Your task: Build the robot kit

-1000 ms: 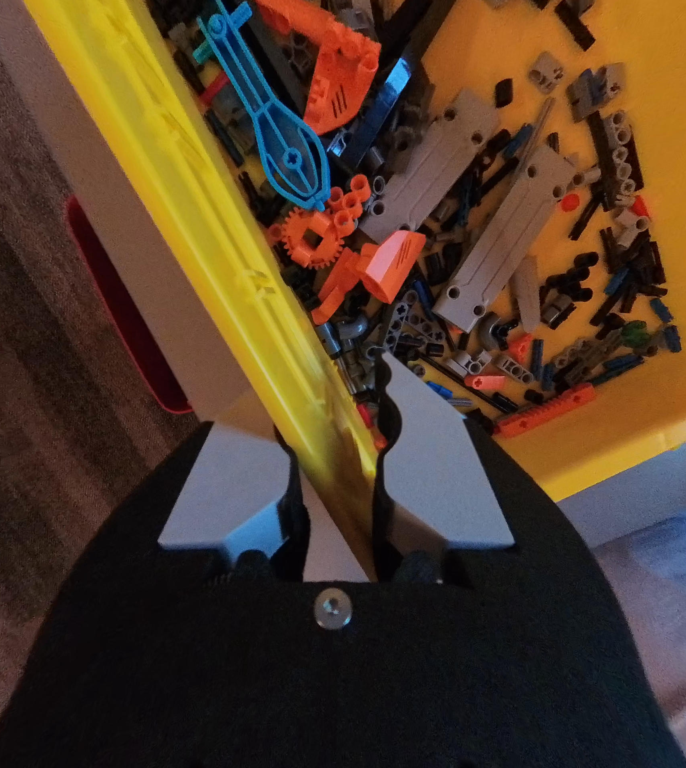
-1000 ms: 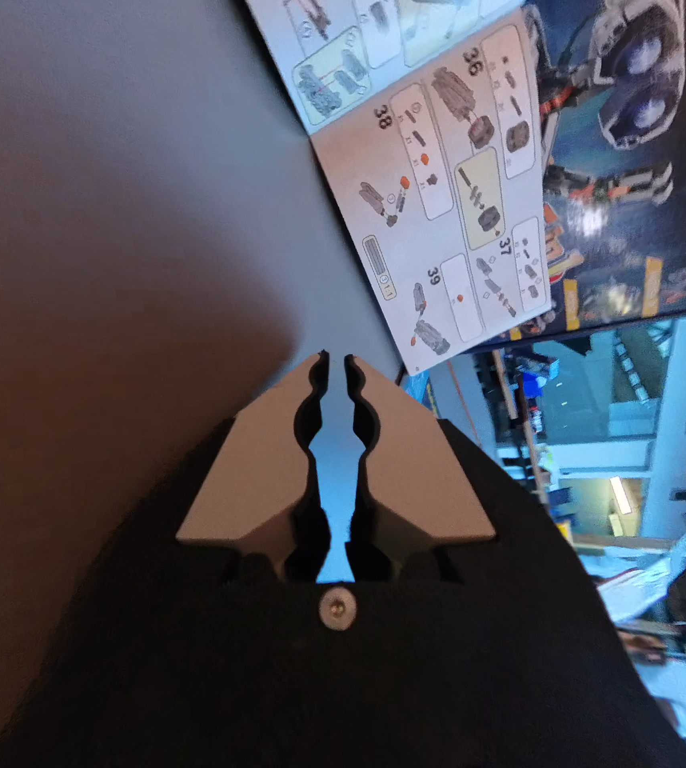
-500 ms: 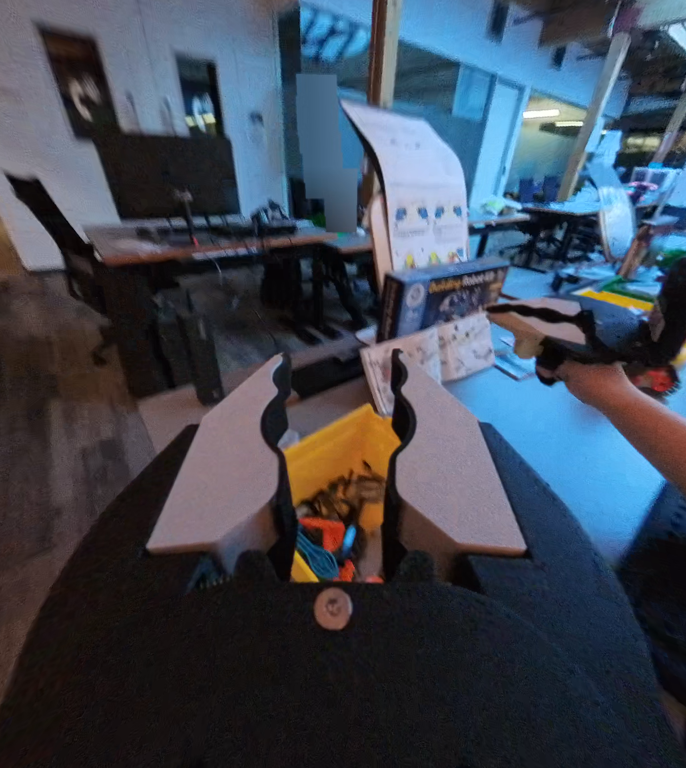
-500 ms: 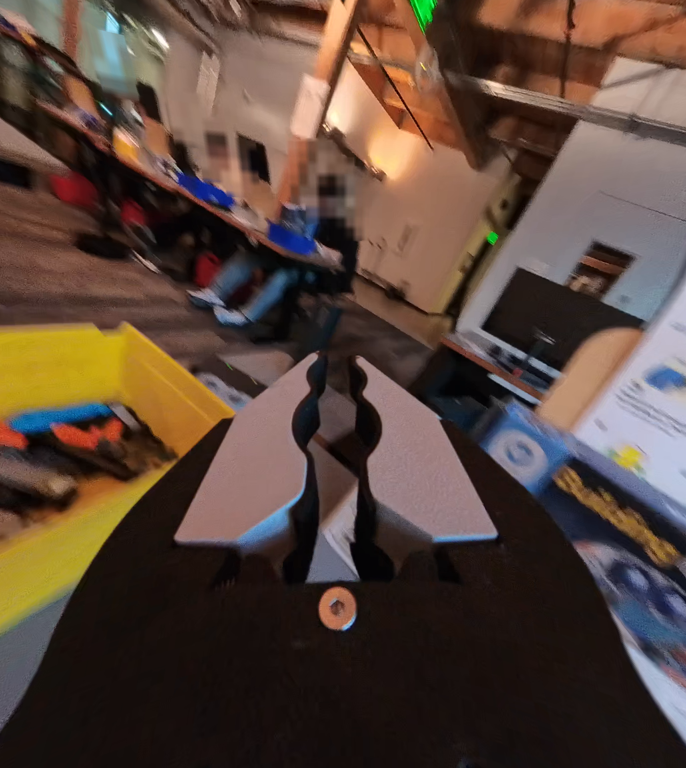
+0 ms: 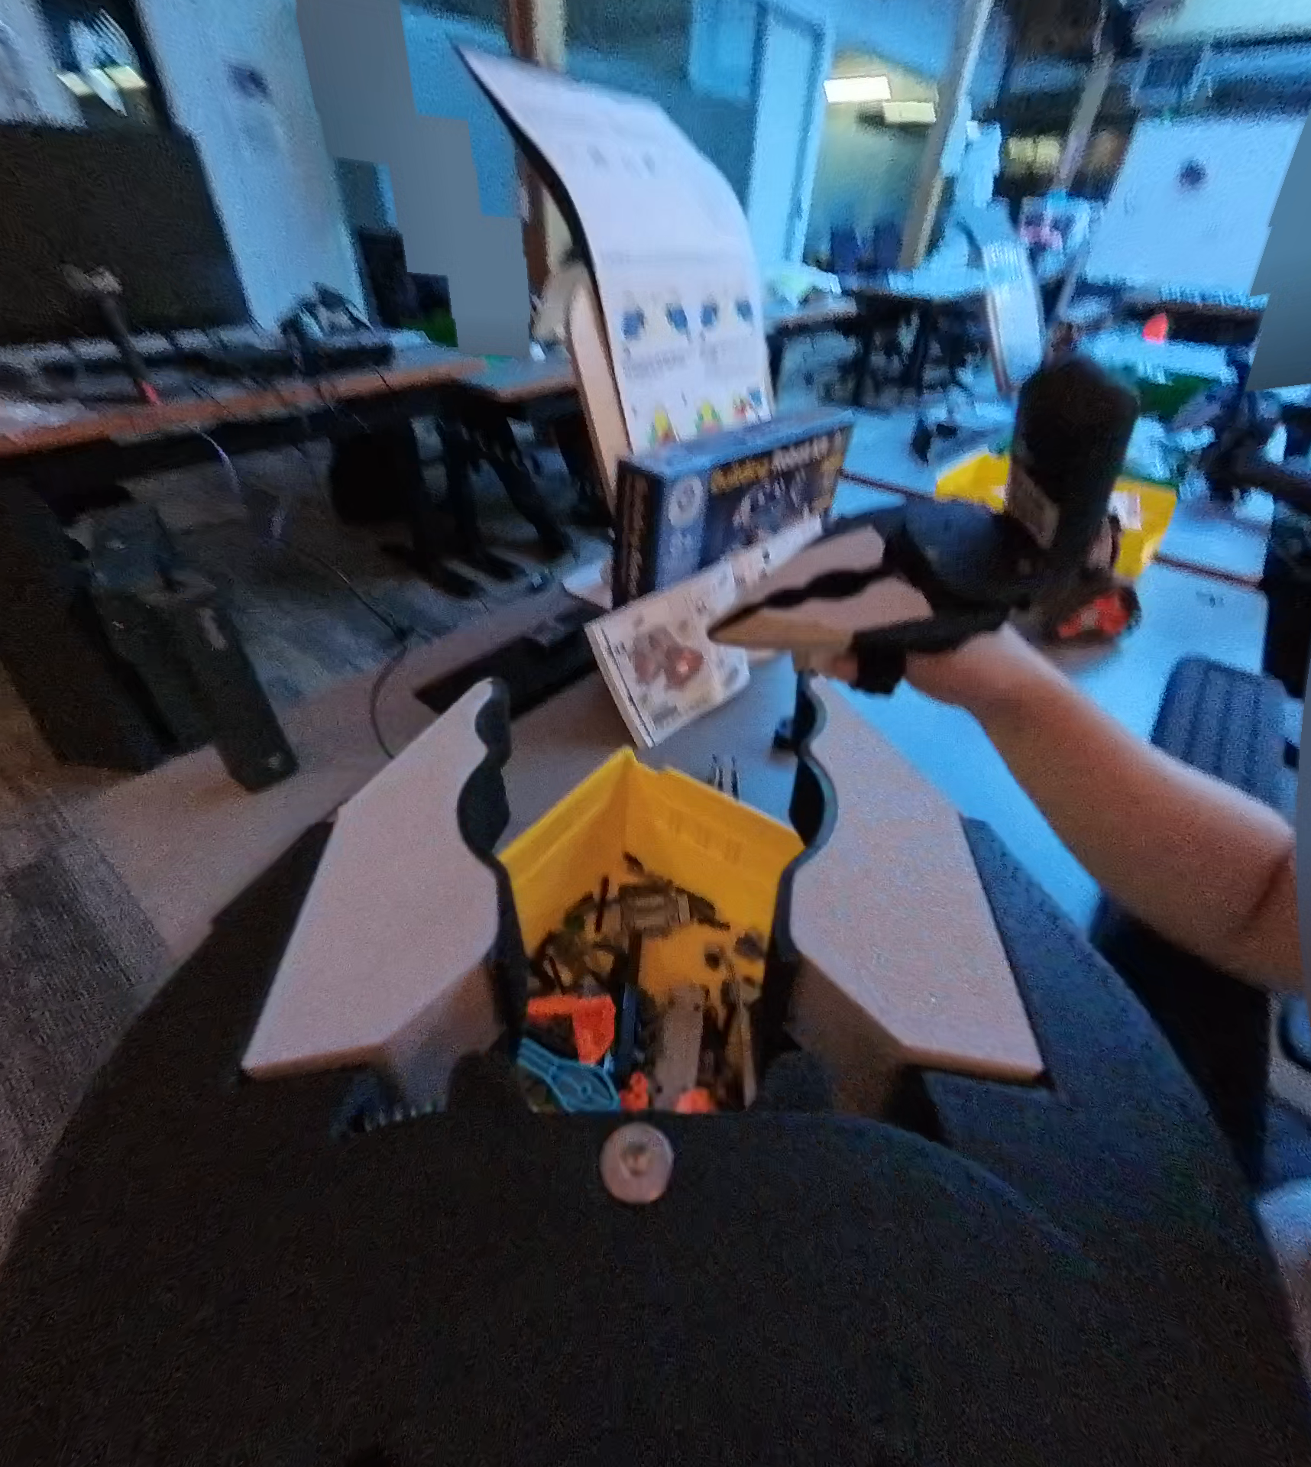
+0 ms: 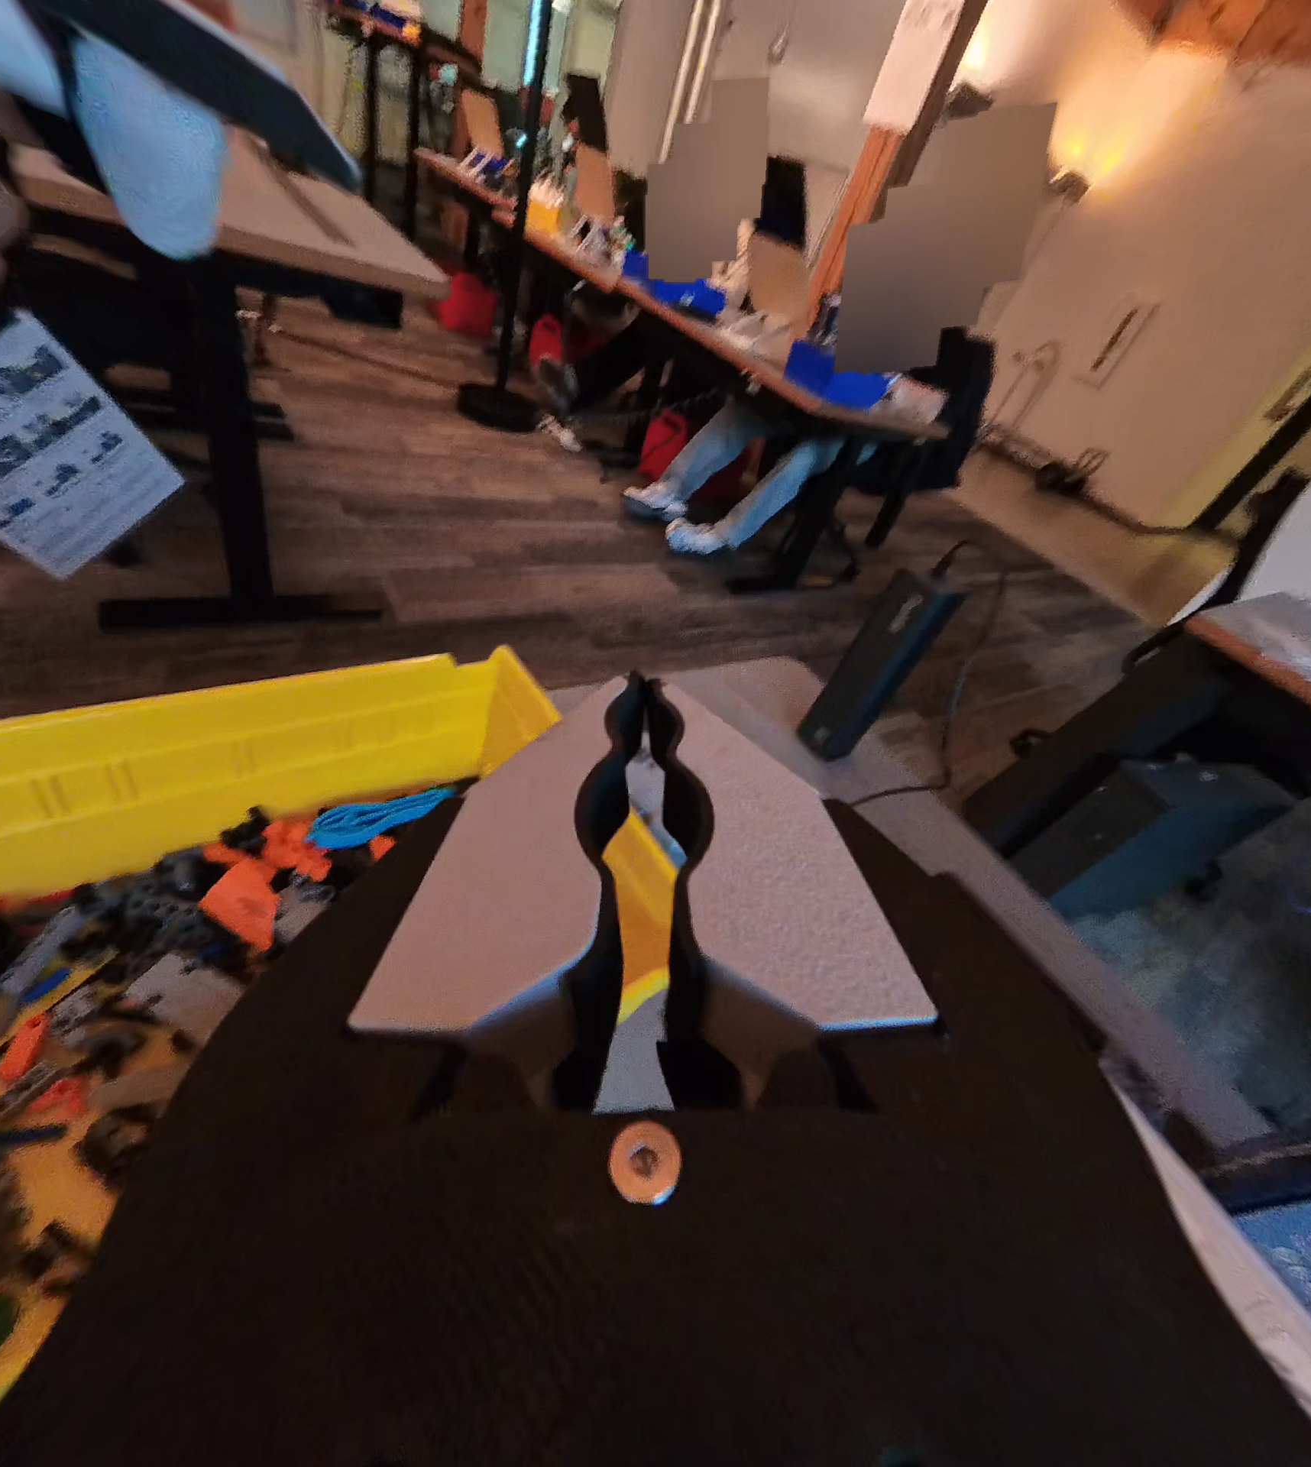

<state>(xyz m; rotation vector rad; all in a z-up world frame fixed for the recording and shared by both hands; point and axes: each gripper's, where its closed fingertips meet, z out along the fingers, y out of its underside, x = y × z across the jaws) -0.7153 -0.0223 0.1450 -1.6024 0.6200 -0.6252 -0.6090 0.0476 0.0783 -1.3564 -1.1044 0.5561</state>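
Note:
My left gripper (image 5: 648,698) is wide open and empty, raised above a yellow bin (image 5: 660,818) that shows between its fingers. The bin holds many loose black, grey, orange and blue building parts (image 5: 636,952). My right gripper (image 6: 640,684) is shut, tips touching, with nothing between them. It hovers over the bin's (image 6: 200,762) near corner, beside the parts (image 6: 160,913) and a blue part (image 6: 374,818). In the left wrist view the right gripper (image 5: 732,627) is held by a person's arm (image 5: 1097,794) in front of an open instruction booklet (image 5: 660,675).
A blue kit box (image 5: 724,500) and a curved white poster board (image 5: 668,262) stand behind the booklet. A second yellow bin (image 5: 1144,508) sits far right. Desks, seated people's legs (image 6: 732,476) and a black device (image 6: 874,667) on the floor lie beyond.
The left gripper left the bin's wall that it straddled, rose and opened wide. The right gripper swung from the booklet toward the bin, and its pads came together on air.

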